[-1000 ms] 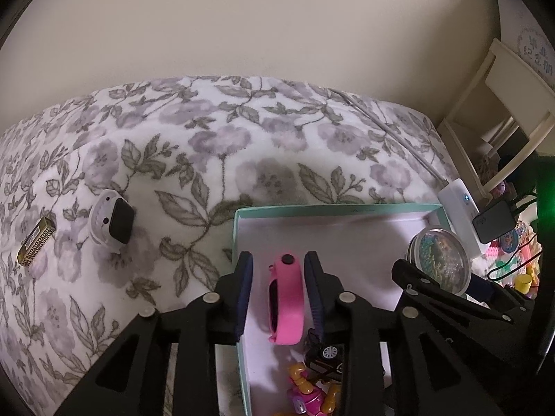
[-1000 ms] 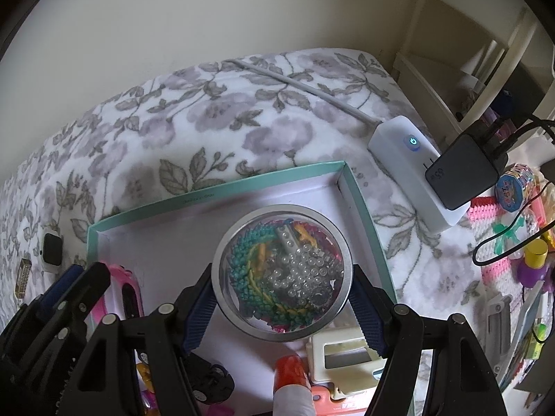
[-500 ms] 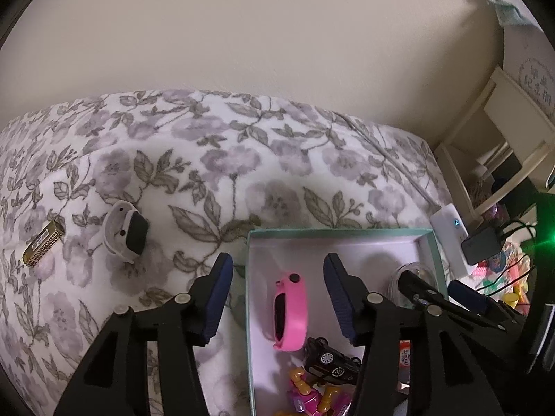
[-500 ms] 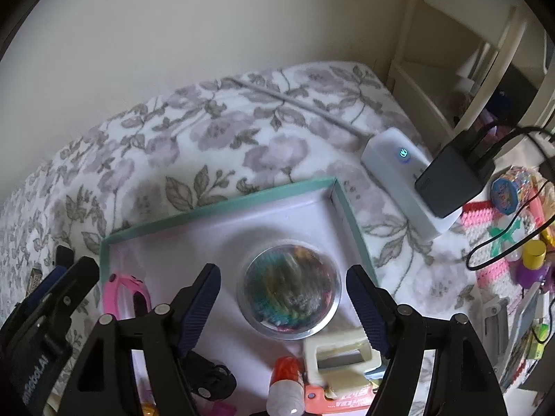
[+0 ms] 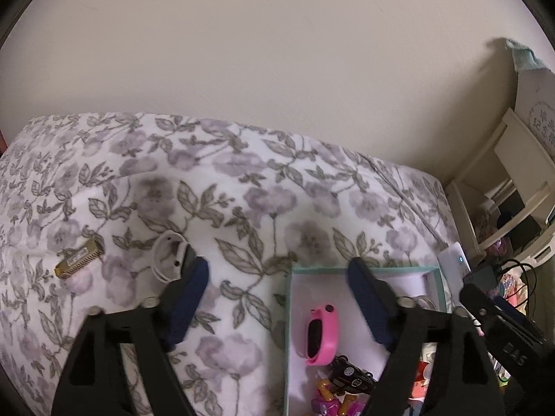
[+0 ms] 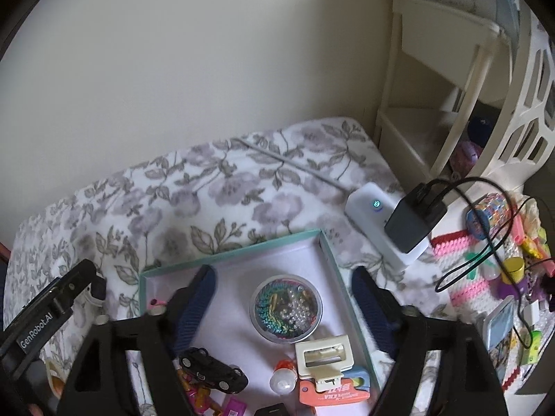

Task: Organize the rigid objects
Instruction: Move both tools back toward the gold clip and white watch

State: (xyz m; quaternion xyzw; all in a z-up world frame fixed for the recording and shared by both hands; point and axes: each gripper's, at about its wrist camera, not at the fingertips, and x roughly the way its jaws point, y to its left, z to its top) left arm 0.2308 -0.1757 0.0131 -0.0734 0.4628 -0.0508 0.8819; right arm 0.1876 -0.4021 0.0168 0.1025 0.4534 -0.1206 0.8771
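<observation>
Left gripper (image 5: 277,294): jaws just opened, now spread, nothing between pads; pink watch (image 5: 317,334) lies free in teal box (image 5: 364,269), near-left part. Right gripper (image 6: 282,300): jaws likewise just opened, spread wide, round bead tin (image 6: 286,306) resting free on box floor, centre. Still outside box, on floral blanket (image 5: 242,208) to left: white watch (image 5: 170,256), gold harmonica (image 5: 79,258). Harmonica likely stiff, light, smooth; you grip across its narrow width, mid-length. White watch: pinch rigid case, not strap.

We see the white watch (image 5: 169,257) partly hidden behind a gripper finger (image 5: 187,298), and the bottom edge cuts off the toys (image 6: 222,405).
</observation>
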